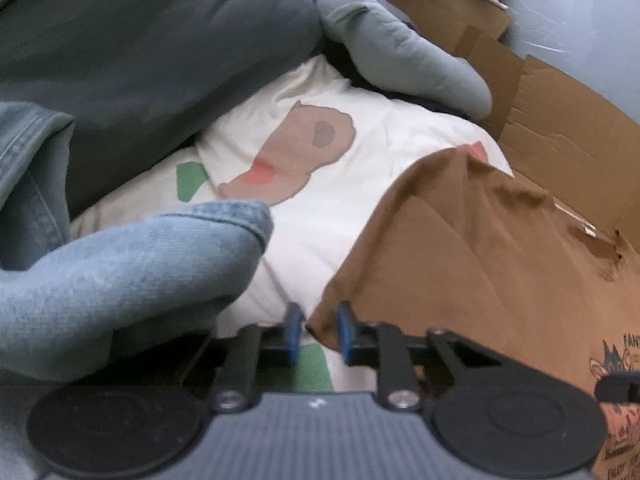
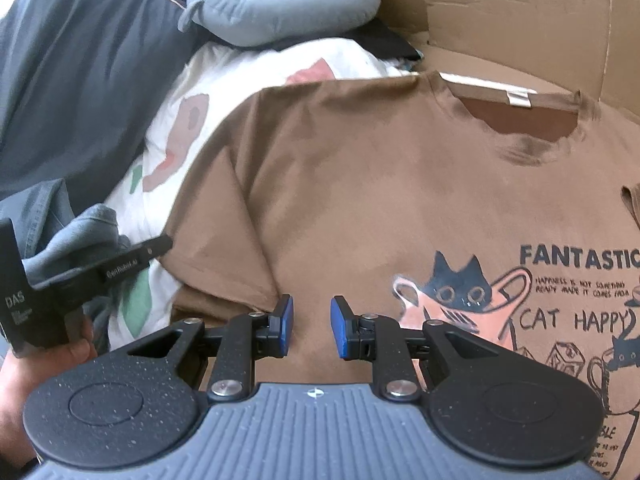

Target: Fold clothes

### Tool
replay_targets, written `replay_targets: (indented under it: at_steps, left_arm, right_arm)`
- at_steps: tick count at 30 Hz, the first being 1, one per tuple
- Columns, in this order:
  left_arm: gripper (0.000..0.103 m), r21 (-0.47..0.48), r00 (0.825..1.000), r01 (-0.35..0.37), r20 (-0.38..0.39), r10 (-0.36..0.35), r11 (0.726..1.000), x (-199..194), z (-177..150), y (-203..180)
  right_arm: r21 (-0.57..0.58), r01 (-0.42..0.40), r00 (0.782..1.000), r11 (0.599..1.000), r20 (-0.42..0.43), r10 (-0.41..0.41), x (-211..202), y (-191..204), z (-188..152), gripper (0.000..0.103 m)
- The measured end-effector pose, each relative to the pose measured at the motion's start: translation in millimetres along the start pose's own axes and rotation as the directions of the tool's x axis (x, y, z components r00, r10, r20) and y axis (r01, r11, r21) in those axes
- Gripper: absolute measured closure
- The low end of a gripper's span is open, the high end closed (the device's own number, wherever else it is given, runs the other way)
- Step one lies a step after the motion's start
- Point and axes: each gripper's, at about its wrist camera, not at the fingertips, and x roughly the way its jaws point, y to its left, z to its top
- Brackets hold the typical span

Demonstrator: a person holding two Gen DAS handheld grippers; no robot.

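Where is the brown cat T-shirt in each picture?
Left wrist view: brown cotton T-shirt fills the lower right, its sleeve edge between the left gripper pads.
Right wrist view: it fills the centre and right, print at lower right.
Shared landmark: grey rolled sleeve, top centre in both.

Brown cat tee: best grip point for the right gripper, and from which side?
Take the brown T-shirt at a loose edge, not its flat middle. The sleeve hem at the shirt's left side in the right wrist view lies free over the white printed fabric, so approach from that side, low. The right gripper hovers open over the chest, holding nothing; flat cloth there probably gives little to pinch.
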Motion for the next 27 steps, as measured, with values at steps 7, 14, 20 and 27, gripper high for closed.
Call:
replay_targets:
  at_steps: [7,14,20,27]
  left_arm:
    - [0.100,-0.042,0.997,0.081,0.013,-0.081,0.996,-18,14,-8]
    - [0.100,-0.067,0.981,0.194,0.020,-0.193,0.979,-31,38,-19]
    - [0.100,-0.160,0.954,0.295,-0.003,-0.299,0.942,-34,54,-20]
    - [0.100,-0.250,0.908,0.403,-0.015,-0.419,0.881,-35,66,-28]
  right_arm:
    - [-0.037,-0.049,0.998,0.998,0.029,0.050,1,12,9,0.076]
    - [-0.067,-0.111,0.993,0.992,0.029,0.113,9,30,16,0.075]
    - [-0.067,-0.165,0.984,0.984,0.059,0.169,7,42,25,0.062]
    - [-0.116,-0.194,0.975,0.974,0.085,0.204,10,58,41,0.056]
